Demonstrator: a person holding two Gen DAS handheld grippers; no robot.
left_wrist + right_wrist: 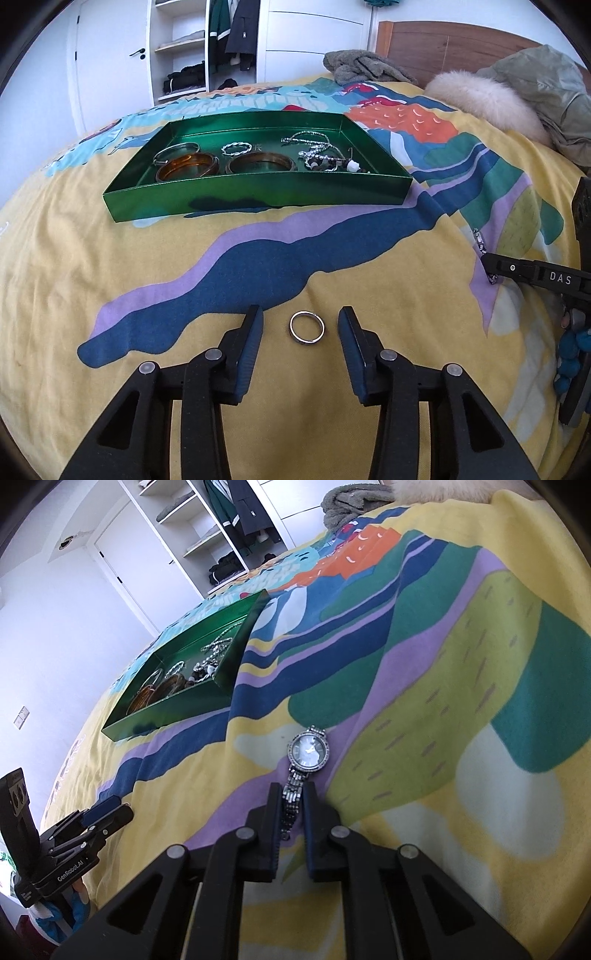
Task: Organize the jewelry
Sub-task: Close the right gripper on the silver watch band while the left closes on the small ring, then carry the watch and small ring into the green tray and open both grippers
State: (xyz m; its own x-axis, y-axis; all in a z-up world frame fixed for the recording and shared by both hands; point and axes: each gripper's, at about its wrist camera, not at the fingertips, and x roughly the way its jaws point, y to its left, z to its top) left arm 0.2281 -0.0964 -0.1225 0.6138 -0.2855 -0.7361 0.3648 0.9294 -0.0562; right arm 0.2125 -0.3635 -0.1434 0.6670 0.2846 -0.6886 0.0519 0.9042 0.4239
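Jewelry is what this is all about, and most of it already sits in the green tray (258,192) out in the middle of the bedspread (74,295) — bangles (186,170) at one end, a twisted silver bracelet (236,148) behind them, a tangle of chains and beads (321,155) at the other end. Two pieces are not in it yet. The tray lies flat with low walls, so I would guess anything carried over can simply be lowered in from above.

Nearer me, the watch (307,753) lies face up on the quilt, well apart from the tray, its metal band running back toward the right gripper (293,805). The fingers sit on either side of that band and look pressed against it, so I take it as grasped by the strap rather than the case, which seems sensible since the strap is the narrow part. It has not left the fabric.

Smallest of all is the ring (307,327), lying flat on a yellow patch just ahead of the left gripper (301,325). Those fingers are spread wide, one to each side, touching nothing — lined up for a pinch, by the look of it.

Nothing blocks the way to the tray. A fur-trimmed coat (517,96) and a grey throw (362,66) are heaped far off by the headboard. The soft quilt is the nuisance: a thin ring may sink or slide.
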